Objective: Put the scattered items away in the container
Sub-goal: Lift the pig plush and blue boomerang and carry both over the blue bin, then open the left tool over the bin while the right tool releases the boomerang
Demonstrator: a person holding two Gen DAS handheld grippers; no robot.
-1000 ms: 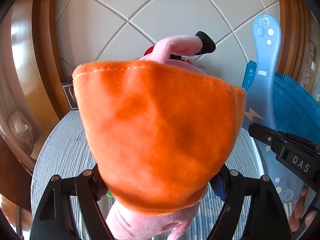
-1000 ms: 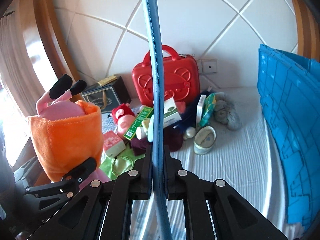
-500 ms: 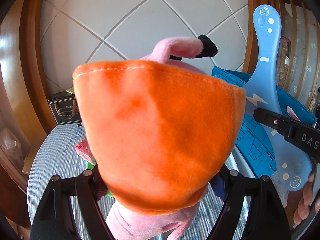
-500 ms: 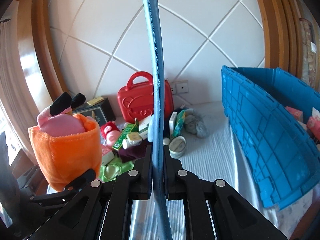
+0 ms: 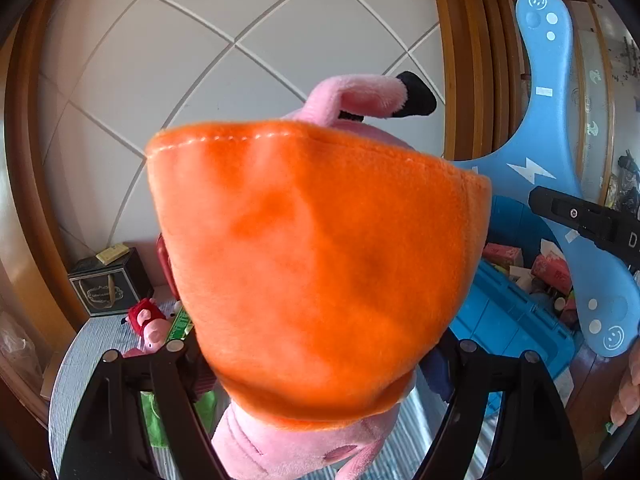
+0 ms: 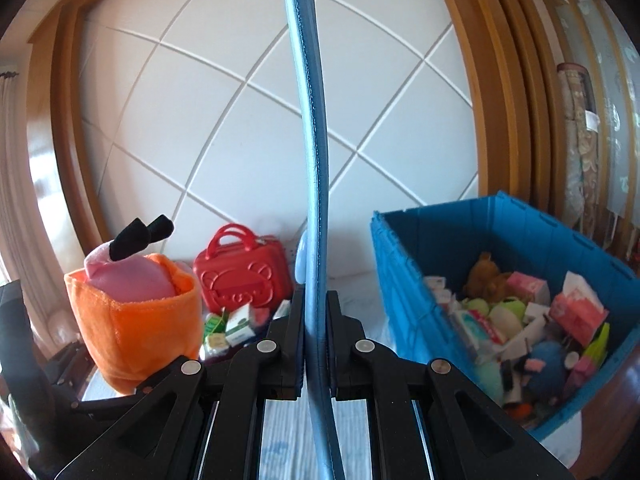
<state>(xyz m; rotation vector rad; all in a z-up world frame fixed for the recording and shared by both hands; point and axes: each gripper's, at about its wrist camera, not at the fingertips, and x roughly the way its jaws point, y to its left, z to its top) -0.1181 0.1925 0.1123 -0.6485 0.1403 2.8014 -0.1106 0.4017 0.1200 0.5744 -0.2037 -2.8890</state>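
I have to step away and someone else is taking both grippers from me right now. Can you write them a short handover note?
Left gripper: jaws wide, clamped on the pink plush toy in an orange dress, held upside down, off the table.
Right gripper: shut on the flat blue paddle, held on edge and pointing up.
Blue crate: to the right of the table, open, already holding many items.
Left on the table: red toy case, small red plush pig, dark box, green-and-white cartons.
Next: probably drop both held items into the crate, then return for the rest.
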